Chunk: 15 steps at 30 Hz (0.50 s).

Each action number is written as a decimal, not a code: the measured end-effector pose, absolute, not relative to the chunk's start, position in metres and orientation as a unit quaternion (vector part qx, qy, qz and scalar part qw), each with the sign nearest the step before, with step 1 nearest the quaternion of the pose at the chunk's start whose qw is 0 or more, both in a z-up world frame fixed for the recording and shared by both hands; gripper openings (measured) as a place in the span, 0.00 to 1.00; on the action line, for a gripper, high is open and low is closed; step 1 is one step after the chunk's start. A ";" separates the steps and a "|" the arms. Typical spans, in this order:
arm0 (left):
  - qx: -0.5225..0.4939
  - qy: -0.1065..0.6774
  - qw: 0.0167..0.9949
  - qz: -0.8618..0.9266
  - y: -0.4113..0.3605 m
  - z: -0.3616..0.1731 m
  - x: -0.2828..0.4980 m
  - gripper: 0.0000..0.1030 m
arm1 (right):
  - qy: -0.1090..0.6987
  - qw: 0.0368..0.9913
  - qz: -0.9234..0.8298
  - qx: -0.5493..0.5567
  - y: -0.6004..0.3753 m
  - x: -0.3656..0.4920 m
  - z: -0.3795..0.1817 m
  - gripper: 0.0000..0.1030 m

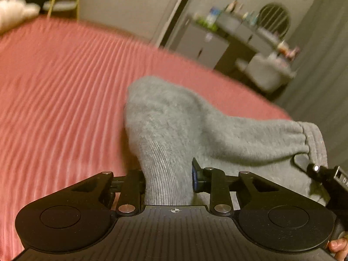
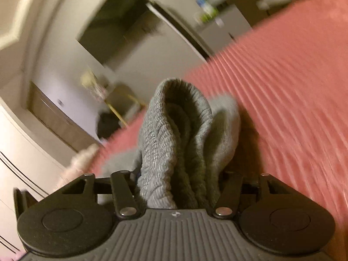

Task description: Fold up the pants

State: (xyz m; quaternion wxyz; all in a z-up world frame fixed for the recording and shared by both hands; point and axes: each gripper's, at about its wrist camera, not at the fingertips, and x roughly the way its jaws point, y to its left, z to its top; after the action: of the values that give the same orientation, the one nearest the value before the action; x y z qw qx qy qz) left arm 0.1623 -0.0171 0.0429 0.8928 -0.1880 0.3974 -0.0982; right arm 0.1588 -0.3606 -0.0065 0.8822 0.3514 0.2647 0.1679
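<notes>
left wrist view: left tool point(image 1: 168, 177) and right tool point(image 2: 178, 187) each pinch grey pants point(image 1: 174, 126).

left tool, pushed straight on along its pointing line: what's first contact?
Probably the grey knit pants that the left tool already clamps; the bunched fabric fills the line ahead. Beyond lies the pink ribbed bedspread, though depth is unclear.

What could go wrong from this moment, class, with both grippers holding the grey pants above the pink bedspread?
1. The left gripper pinches only a narrow ribbed strip of the grey pants; it might slip free.
2. The right gripper clamps a thick bunched wad, so layers could fold unevenly.
3. Loose cloth sagging between the grips may drag on the pink bedspread and crease.
</notes>
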 end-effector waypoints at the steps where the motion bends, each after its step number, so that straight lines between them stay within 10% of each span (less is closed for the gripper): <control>1: -0.184 0.384 0.899 -0.103 -0.020 0.053 0.167 0.28 | 0.241 0.887 0.171 0.356 -0.362 0.160 0.004 0.52; 5: -0.215 0.353 0.903 -0.114 -0.019 0.078 0.196 0.39 | 0.175 0.903 0.166 0.356 -0.376 0.166 0.026 0.55; 6: -0.215 0.355 0.905 -0.092 -0.019 0.078 0.204 0.58 | 0.171 0.908 0.156 0.350 -0.380 0.169 0.026 0.60; 8: -0.182 0.358 0.916 0.016 -0.019 0.078 0.213 0.73 | 0.189 0.921 0.092 0.328 -0.395 0.175 0.020 0.97; 15: -0.037 0.388 0.920 0.044 -0.043 0.037 0.177 0.79 | 0.178 0.910 0.019 0.373 -0.420 0.170 0.003 0.84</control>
State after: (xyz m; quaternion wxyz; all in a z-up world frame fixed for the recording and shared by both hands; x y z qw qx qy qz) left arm 0.1768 -0.0432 0.0373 0.9197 -0.0373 0.3883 0.0439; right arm 0.1703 -0.4197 0.0032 0.9103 0.3732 0.1779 0.0193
